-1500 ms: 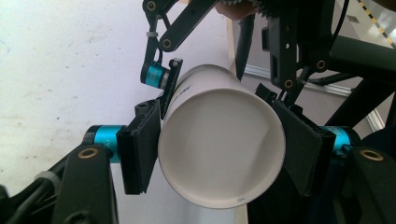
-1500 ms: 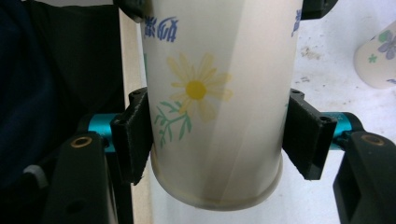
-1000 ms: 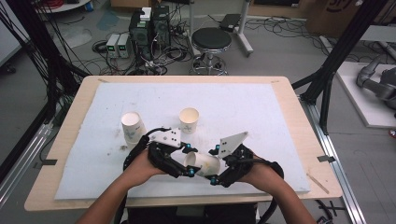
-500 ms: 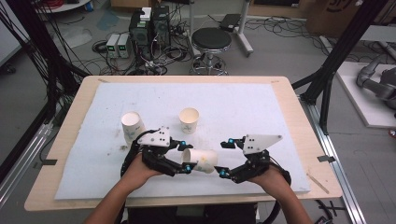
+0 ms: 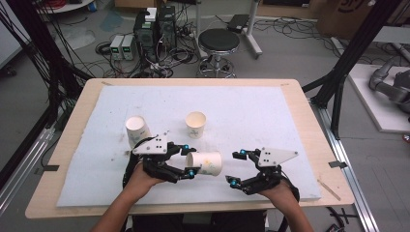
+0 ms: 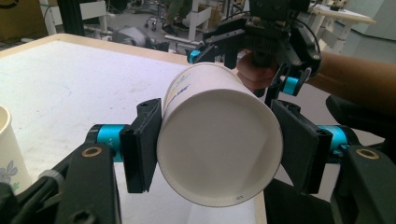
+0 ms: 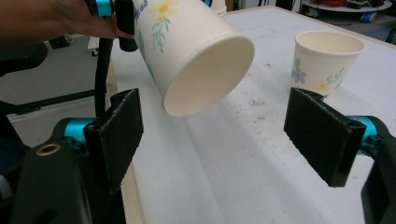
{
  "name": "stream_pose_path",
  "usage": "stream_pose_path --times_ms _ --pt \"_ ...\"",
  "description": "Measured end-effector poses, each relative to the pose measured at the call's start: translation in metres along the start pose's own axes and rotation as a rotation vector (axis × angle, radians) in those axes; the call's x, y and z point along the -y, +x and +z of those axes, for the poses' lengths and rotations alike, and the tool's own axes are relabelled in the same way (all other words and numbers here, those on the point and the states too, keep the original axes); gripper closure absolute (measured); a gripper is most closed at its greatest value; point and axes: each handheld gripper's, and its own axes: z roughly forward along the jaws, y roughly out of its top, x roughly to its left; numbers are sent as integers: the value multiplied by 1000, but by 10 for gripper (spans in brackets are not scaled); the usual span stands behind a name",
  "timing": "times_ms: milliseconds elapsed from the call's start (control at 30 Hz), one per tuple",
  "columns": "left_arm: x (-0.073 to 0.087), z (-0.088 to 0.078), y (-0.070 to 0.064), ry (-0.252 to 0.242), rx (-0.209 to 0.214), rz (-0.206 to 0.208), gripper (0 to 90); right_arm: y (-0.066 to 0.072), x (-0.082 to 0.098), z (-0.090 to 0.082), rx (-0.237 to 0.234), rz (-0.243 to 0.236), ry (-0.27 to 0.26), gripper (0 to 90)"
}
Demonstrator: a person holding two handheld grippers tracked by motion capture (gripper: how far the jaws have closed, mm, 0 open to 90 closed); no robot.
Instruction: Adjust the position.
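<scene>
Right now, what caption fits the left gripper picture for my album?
Left gripper clamps a flowery paper cup sideways, its base facing the camera, with the right gripper beyond.

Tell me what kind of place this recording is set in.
Probably a robotics lab: a foam-topped table framed by black struts, computers amid tangled floor cables, and a grey robot arm parked alongside.

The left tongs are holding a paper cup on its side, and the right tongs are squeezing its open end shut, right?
Not quite. The left tongs do hold the paper cup on its side, but the right tongs aren't squeezing it. They stand open, apart from the cup's open end. The right gripper view shows both black pads wide apart with the cup beyond them.
</scene>
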Motion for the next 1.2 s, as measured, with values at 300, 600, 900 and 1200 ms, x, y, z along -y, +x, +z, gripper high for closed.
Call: stream_pose_path --times_ms 300,600,900,1200 --pt "-2 1 -3 -38 27 14 368 -1 4 -1 -20 7 -12 202" --pt "-6 8 -9 -40 81 32 369 3 -1 7 -91 25 -46 202" --pt "-7 11 -12 -55 119 41 370 3 -2 13 -145 21 -66 193" --pt "-7 9 -13 -82 139 56 370 1 -1 16 -214 12 -106 246"
